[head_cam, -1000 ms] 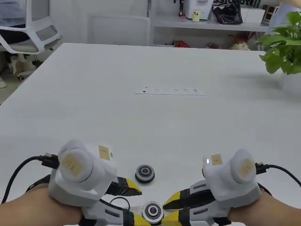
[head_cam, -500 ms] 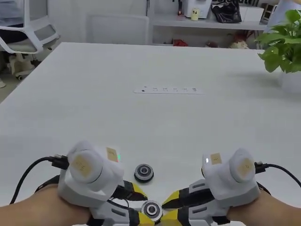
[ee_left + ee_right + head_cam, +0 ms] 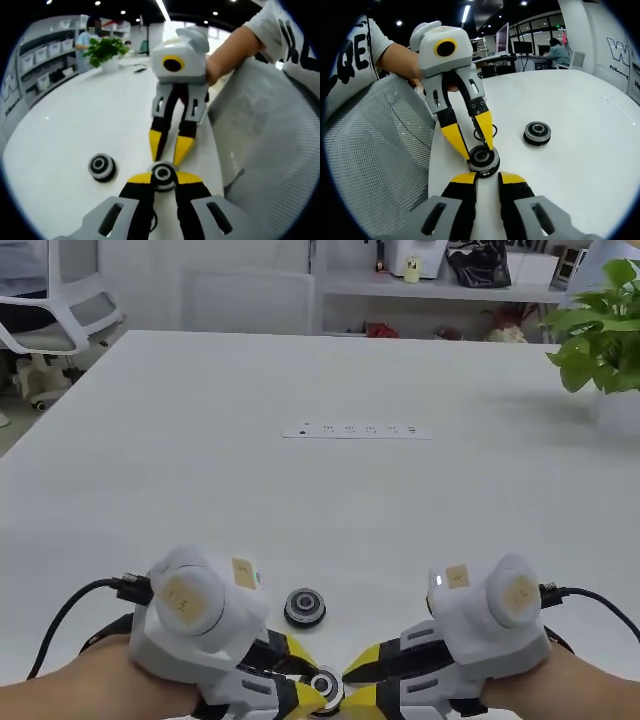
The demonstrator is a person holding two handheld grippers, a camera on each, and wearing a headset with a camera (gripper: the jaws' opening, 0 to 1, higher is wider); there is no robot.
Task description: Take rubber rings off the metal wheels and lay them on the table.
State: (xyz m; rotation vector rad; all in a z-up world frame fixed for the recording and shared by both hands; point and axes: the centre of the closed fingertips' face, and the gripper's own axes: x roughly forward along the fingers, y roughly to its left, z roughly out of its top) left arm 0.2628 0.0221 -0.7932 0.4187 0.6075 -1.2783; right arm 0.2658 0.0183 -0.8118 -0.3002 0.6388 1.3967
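Note:
A metal wheel (image 3: 325, 686) with a black rubber ring around it lies at the table's near edge. My left gripper (image 3: 163, 178) is shut on it, with one yellow tip on either side. My right gripper (image 3: 488, 179) faces the wheel (image 3: 482, 159) from the other side. It stands open, and its tips stop just short of the wheel. A second ringed wheel (image 3: 305, 606) lies a little farther out on the table. One loose black rubber ring (image 3: 494, 132) lies flat behind the held wheel.
A white power strip (image 3: 358, 431) lies mid-table. A potted plant (image 3: 600, 335) stands at the far right. An office chair (image 3: 60, 300) is at the far left, and shelves stand behind. A grey mesh chair back (image 3: 375, 165) is close behind the near edge.
My left gripper has moved in to the right and its jaws have come onto the near wheel. The right gripper and the far wheel have stayed put.

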